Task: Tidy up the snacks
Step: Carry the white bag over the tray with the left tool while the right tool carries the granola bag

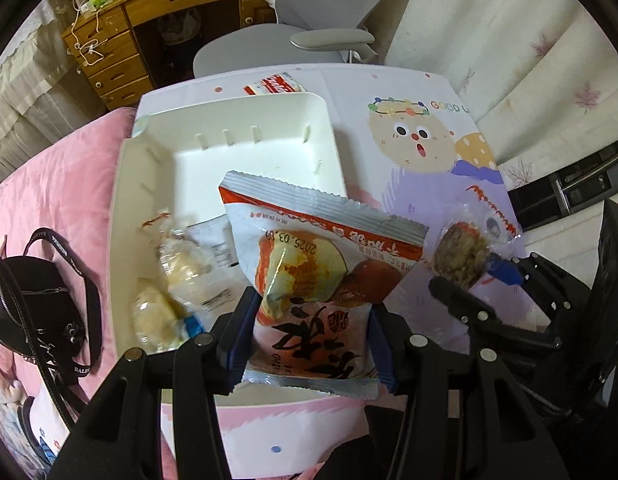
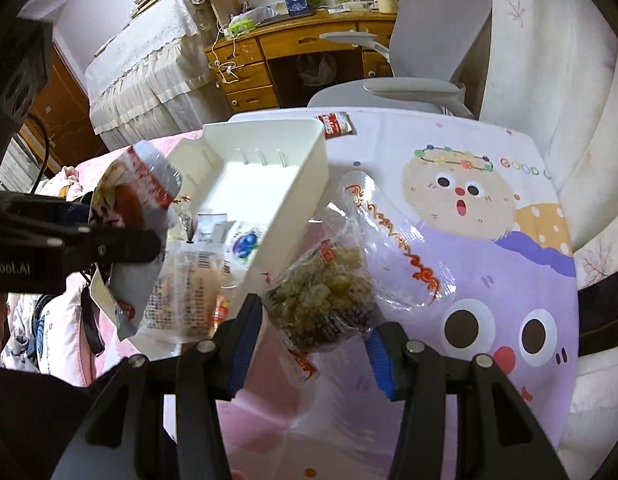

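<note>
The left gripper pinches a red-and-white packet over the near rim of the white bin. The right gripper pinches a clear-wrapped cake just right of the bin. Wrapped snacks lie inside the bin; a small red packet lies beyond it.

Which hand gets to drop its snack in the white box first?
Probably left. The left tool holds its red and white packet right over the near edge of the white box, while the right tool holds its clear-wrapped snack beside the box, outside its wall.
</note>
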A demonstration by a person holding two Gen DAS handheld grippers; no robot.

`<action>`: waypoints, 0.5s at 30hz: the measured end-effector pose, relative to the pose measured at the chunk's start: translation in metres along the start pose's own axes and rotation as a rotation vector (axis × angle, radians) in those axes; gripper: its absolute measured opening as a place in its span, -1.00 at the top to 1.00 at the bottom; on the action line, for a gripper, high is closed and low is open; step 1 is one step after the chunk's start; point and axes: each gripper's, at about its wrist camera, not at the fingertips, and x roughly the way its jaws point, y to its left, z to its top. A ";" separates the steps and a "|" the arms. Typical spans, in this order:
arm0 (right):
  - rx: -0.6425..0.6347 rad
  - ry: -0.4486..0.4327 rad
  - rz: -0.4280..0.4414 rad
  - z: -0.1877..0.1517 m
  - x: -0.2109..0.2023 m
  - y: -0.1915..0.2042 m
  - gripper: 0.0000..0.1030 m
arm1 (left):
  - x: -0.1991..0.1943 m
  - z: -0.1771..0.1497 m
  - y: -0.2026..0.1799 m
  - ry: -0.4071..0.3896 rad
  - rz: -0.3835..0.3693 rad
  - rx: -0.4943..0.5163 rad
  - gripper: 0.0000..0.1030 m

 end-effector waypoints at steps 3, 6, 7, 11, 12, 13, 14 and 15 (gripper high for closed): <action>0.013 -0.015 -0.002 0.002 -0.008 0.015 0.03 | -0.011 -0.005 0.014 -0.028 -0.007 0.005 0.03; 0.017 -0.032 -0.004 0.004 -0.013 0.033 0.03 | -0.021 -0.010 0.031 -0.058 -0.016 0.001 0.03; 0.016 -0.037 -0.006 0.005 -0.014 0.040 0.03 | -0.025 -0.010 0.038 -0.063 -0.022 0.001 0.03; 0.017 -0.051 0.001 0.009 -0.017 0.065 0.02 | -0.037 -0.013 0.059 -0.095 -0.044 0.005 0.03; 0.017 -0.054 0.003 0.010 -0.017 0.071 0.02 | -0.040 -0.013 0.065 -0.108 -0.052 0.009 0.03; 0.016 -0.057 0.005 0.010 -0.017 0.077 0.02 | -0.041 -0.013 0.068 -0.114 -0.055 0.009 0.03; 0.014 -0.062 0.005 0.010 -0.016 0.085 0.02 | -0.042 -0.013 0.074 -0.123 -0.061 0.010 0.03; 0.014 -0.066 0.005 0.011 -0.016 0.090 0.02 | -0.044 -0.013 0.079 -0.131 -0.068 0.009 0.03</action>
